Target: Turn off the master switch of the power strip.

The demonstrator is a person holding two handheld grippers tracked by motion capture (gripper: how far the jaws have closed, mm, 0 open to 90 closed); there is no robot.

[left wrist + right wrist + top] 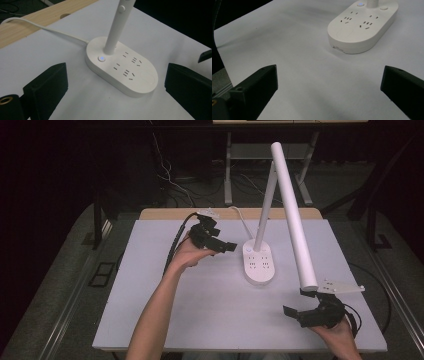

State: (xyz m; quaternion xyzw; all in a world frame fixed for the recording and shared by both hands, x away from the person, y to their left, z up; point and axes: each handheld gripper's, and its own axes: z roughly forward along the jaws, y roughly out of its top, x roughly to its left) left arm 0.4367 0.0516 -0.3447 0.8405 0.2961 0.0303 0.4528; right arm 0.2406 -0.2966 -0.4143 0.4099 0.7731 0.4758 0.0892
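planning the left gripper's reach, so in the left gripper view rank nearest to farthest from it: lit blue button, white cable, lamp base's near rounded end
1. Lamp base's near rounded end, between the open jaws.
2. Lit blue button, farther in on the base, beside the lamp's stem.
3. White cable, beyond the base, running toward the wooden edge.

Your left gripper [220, 245]: black body, two blocky matte-black jaws, a brass-ringed hole at one jaw's base, grey three-cornered plate on top, thick black cable trailing behind. Your right gripper [300, 312]: same black build, pale three-cornered plate, small screw holes in the jaws, black cable. Your forearms are bare, no sleeves.
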